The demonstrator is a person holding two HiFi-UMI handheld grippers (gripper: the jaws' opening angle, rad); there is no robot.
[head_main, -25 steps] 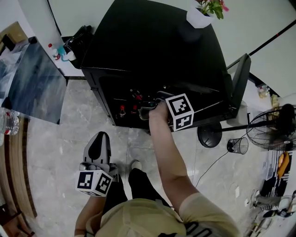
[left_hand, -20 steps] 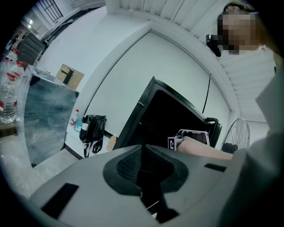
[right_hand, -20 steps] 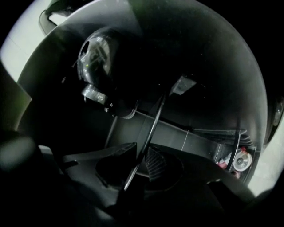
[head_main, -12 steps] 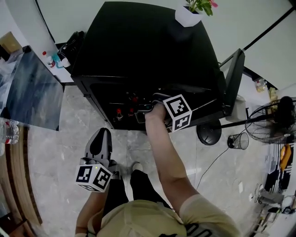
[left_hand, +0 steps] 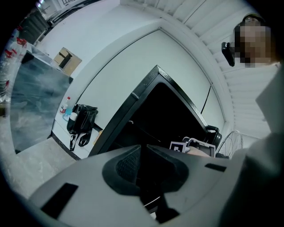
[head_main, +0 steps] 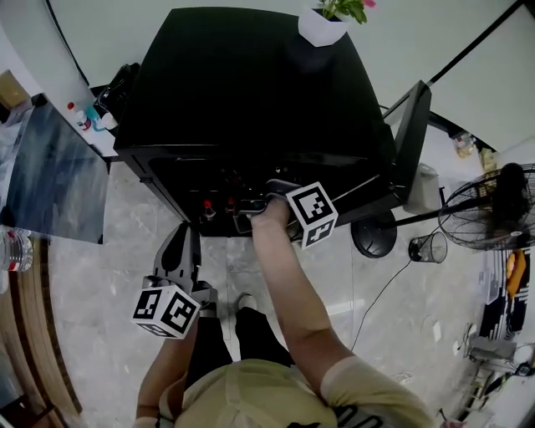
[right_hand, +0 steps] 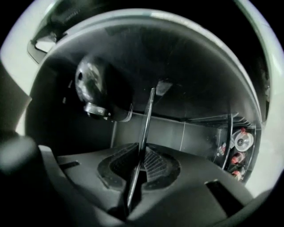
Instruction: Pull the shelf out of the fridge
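Note:
The black fridge [head_main: 251,84] stands with its door [head_main: 411,138] swung open to the right. My right gripper [head_main: 255,205] reaches into the dark cabinet. In the right gripper view the thin edge of the shelf [right_hand: 149,113] runs upright between the pads of the right gripper [right_hand: 140,156], whose jaws are closing and press on it from both sides. My left gripper [head_main: 178,244] hangs low in front of the fridge, above the floor. In its own view the left gripper [left_hand: 143,156] is shut with nothing held.
Red-capped bottles [right_hand: 237,153] stand in the fridge's side rack, and the red-capped bottles [head_main: 207,209] show left of my hand. A flower pot [head_main: 322,25] sits on the fridge top. A black bag [head_main: 113,84] lies left; a fan [head_main: 493,219] and bin [head_main: 423,248] stand right.
The right gripper's marker cube has shifted slightly left and down at the fridge opening. The head view has drifted, so the fridge sits further left. The left gripper stays low.

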